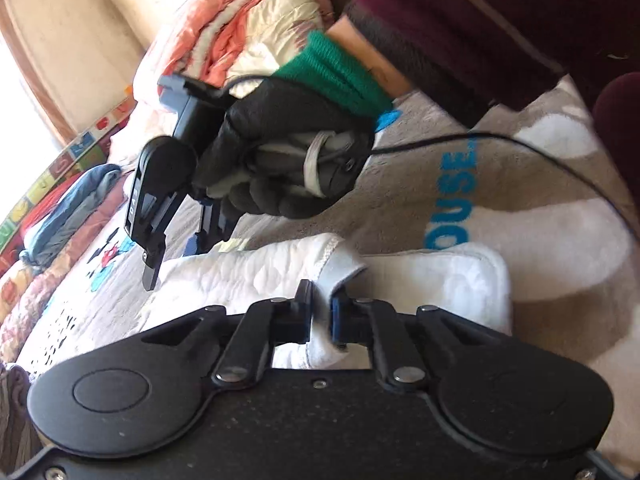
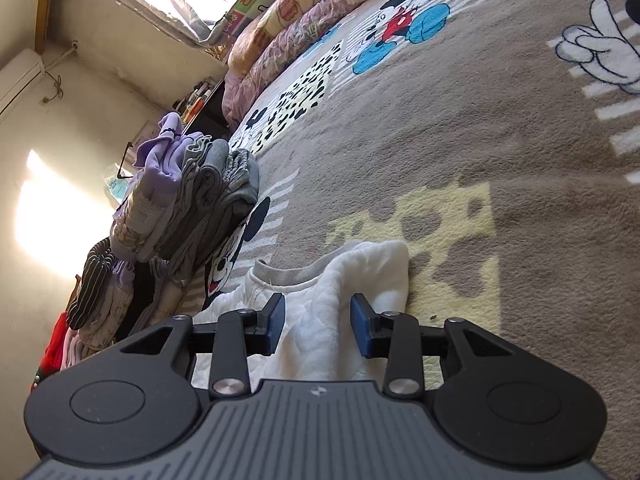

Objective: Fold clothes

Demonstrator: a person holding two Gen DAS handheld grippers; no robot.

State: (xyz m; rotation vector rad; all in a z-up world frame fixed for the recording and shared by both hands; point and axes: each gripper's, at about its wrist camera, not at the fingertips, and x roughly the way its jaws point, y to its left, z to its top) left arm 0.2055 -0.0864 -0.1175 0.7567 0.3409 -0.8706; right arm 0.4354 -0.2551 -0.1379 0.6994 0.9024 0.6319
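Observation:
A white quilted garment [image 1: 240,276] with a grey-trimmed edge lies on the bed blanket. At the bottom of the left wrist view my left gripper [image 1: 320,314] is shut on a fold of that trimmed edge. Beyond it a black-gloved hand [image 1: 280,160] with a green cuff holds my right gripper [image 1: 180,252], whose fingers point down at the garment. In the right wrist view the right gripper [image 2: 319,326] is open. The white garment [image 2: 360,276] and its grey neckline run between the blue pads [image 2: 276,328], which do not press on it.
The brown cartoon-mouse blanket [image 2: 480,120] covers the bed. A stack of folded grey and purple clothes [image 2: 200,200] stands at the left. Rolled bedding [image 1: 248,28] and a blue garment [image 1: 76,200] lie further off. A black cable [image 1: 520,140] trails below a maroon sleeve [image 1: 500,20].

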